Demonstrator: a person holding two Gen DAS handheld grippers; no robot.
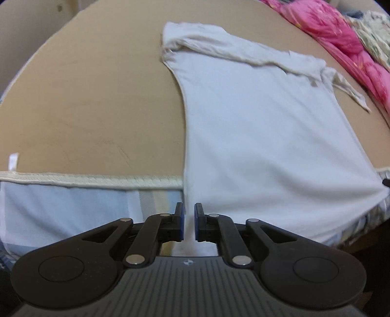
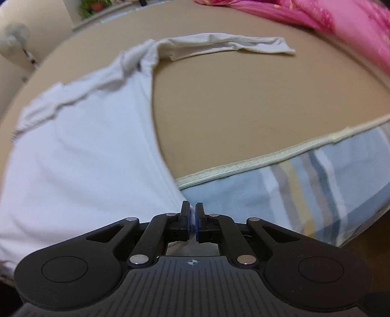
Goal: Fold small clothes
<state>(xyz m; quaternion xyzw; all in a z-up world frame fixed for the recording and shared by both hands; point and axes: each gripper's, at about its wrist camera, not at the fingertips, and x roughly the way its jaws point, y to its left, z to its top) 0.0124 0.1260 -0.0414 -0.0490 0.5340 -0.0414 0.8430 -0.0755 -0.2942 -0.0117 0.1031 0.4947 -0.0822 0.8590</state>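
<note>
A white T-shirt lies spread on a tan mattress, its hem hanging over the near edge. One sleeve is folded across the top. My left gripper is at the shirt's near left hem corner, jaws slightly apart with white cloth between and behind them; no firm pinch shows. In the right wrist view the shirt fills the left, a sleeve stretched out at the far side. My right gripper is shut on the shirt's near right hem corner.
A pink floral quilt and a patterned cloth lie at the far right of the mattress. The mattress has a cream piped edge and a striped blue side. A wall and a plant stand beyond.
</note>
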